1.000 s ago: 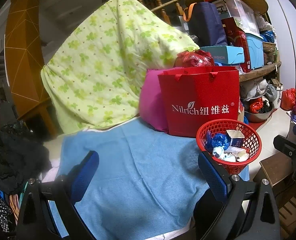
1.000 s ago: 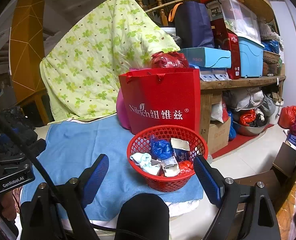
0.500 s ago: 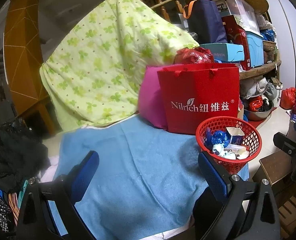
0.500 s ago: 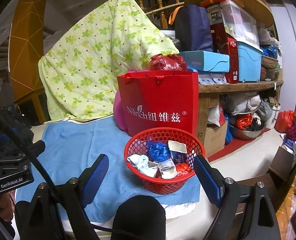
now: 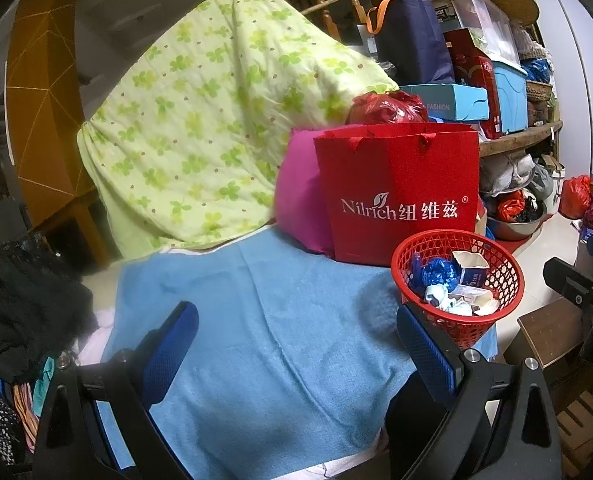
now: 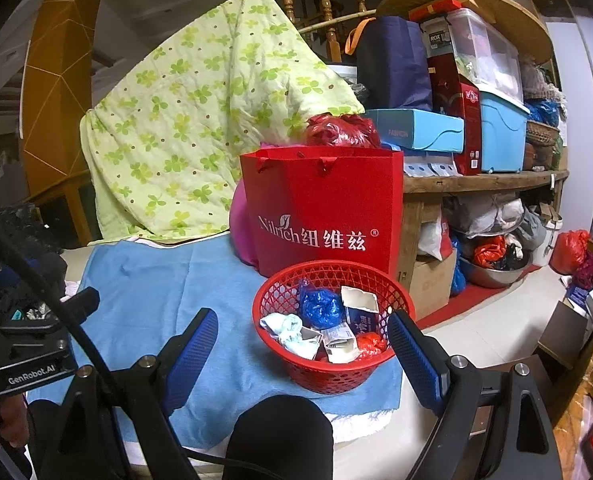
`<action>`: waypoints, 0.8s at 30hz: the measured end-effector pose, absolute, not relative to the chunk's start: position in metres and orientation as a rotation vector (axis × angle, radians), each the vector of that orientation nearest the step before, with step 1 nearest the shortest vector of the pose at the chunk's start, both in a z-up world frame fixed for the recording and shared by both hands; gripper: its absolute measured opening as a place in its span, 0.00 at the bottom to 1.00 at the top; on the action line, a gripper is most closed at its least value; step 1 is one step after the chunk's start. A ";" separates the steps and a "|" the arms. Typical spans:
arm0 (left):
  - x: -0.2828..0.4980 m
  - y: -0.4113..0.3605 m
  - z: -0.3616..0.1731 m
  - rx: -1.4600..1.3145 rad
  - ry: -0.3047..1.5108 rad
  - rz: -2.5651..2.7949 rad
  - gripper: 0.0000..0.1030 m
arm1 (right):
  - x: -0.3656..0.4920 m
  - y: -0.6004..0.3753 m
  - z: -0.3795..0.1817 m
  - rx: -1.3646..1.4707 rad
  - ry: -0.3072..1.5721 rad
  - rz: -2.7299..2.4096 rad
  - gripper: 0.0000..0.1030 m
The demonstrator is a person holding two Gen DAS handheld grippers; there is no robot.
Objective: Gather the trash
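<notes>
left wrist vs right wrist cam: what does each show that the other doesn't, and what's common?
Left wrist only: the black clothing pile at the left edge, and the right gripper's body at the right edge.

Right wrist only: the left gripper's GenRobot.AI housing, the cardboard box under the wooden shelf, and red trash inside the basket.

Both: the red basket of trash on the blue towel, the red Nilrich bag behind it, the green quilt, and each camera's own open fingers.

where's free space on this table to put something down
The blue towel is bare between the green quilt and the left gripper. It is crowded at the right: pink cushion, red bag, red basket.
</notes>
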State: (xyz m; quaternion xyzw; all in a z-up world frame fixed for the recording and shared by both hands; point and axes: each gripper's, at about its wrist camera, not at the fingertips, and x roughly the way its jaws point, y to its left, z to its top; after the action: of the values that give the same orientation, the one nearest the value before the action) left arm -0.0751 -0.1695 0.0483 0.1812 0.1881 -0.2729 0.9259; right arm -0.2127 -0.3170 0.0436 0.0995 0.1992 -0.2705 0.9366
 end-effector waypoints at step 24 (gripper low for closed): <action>-0.068 -0.171 0.043 0.370 0.405 -0.567 0.96 | -0.205 -0.321 0.041 0.202 0.418 -0.552 0.86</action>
State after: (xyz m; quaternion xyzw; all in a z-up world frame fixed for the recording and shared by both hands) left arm -0.0683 -0.1714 0.0429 0.1803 0.1974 -0.2761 0.9232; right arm -0.2045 -0.3208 0.0408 0.0986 0.2043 -0.2700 0.9358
